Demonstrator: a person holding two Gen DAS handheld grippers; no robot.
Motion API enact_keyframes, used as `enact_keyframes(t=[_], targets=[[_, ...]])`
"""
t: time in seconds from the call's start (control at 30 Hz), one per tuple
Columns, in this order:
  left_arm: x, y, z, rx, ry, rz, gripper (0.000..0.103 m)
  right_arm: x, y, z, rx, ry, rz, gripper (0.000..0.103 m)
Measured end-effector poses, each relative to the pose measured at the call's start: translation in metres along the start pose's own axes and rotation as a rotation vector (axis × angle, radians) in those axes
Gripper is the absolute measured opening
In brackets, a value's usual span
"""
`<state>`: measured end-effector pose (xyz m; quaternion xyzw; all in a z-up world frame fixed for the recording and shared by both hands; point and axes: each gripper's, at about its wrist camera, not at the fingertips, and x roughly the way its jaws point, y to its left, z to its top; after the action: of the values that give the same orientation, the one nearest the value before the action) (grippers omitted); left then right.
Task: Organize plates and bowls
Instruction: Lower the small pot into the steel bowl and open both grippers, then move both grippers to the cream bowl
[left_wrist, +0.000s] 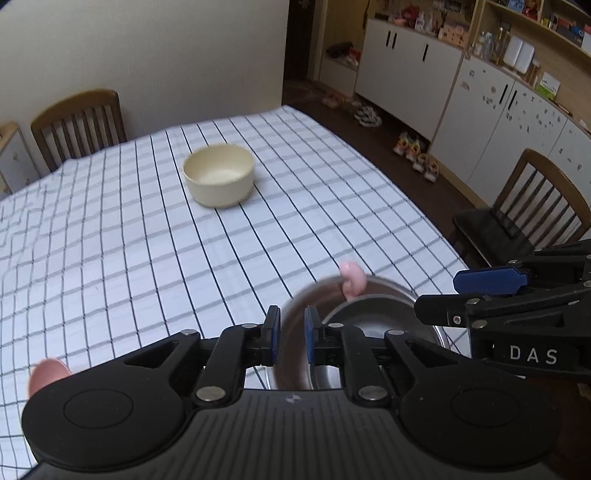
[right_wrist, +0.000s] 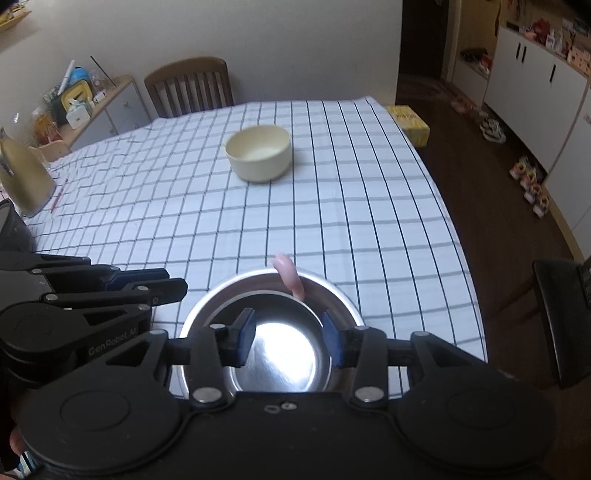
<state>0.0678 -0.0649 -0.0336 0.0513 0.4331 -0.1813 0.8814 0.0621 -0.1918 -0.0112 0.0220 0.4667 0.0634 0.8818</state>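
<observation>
A steel bowl (right_wrist: 280, 354) sits near the front edge of the checked table, with a pink piece (right_wrist: 290, 277) hooked over its far rim. It also shows in the left wrist view (left_wrist: 369, 314), blurred. My left gripper (left_wrist: 291, 338) has its jaws a small way apart astride the bowl's left rim. My right gripper (right_wrist: 290, 339) is open, its fingers wide apart just above the bowl's inside. A cream bowl (left_wrist: 219, 173) stands alone farther back in the middle of the table; it also shows in the right wrist view (right_wrist: 258, 152).
Wooden chairs stand at the far side (right_wrist: 190, 86) and the right side (left_wrist: 532, 206) of the table. A yellow box (right_wrist: 408, 123) lies past the table's far right corner. A cream jug (right_wrist: 24, 177) stands at the left edge. White cabinets (left_wrist: 480, 99) line the right wall.
</observation>
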Motion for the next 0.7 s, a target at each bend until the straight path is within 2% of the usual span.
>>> enact_keyframes(t=[0.2, 0.23, 0.3, 0.37, 0.4, 0.63, 0.7], targets=[[-0.013, 0.009, 0.016, -0.008, -0.056, 0.016, 0.014, -0.009, 0.008, 0.015, -0.027, -0.044, 0.002, 0.048], [-0.015, 0.011, 0.019, -0.012, -0.064, 0.019, 0.017, -0.010, 0.009, 0.018, -0.034, -0.053, 0.002, 0.051], [-0.019, 0.014, 0.025, -0.020, -0.087, 0.026, 0.030, -0.013, 0.012, 0.026, -0.050, -0.072, 0.001, 0.053], [-0.023, 0.018, 0.031, -0.030, -0.118, 0.035, 0.055, -0.015, 0.013, 0.033, -0.059, -0.087, 0.003, 0.057], [-0.025, 0.020, 0.034, -0.035, -0.136, 0.041, 0.058, -0.015, 0.014, 0.037, -0.062, -0.094, 0.004, 0.059], [-0.022, 0.030, 0.059, -0.058, -0.169, 0.076, 0.061, -0.012, 0.013, 0.063, -0.090, -0.130, 0.005, 0.066], [-0.019, 0.035, 0.067, -0.075, -0.170, 0.085, 0.062, -0.010, 0.011, 0.071, -0.096, -0.141, 0.001, 0.074]])
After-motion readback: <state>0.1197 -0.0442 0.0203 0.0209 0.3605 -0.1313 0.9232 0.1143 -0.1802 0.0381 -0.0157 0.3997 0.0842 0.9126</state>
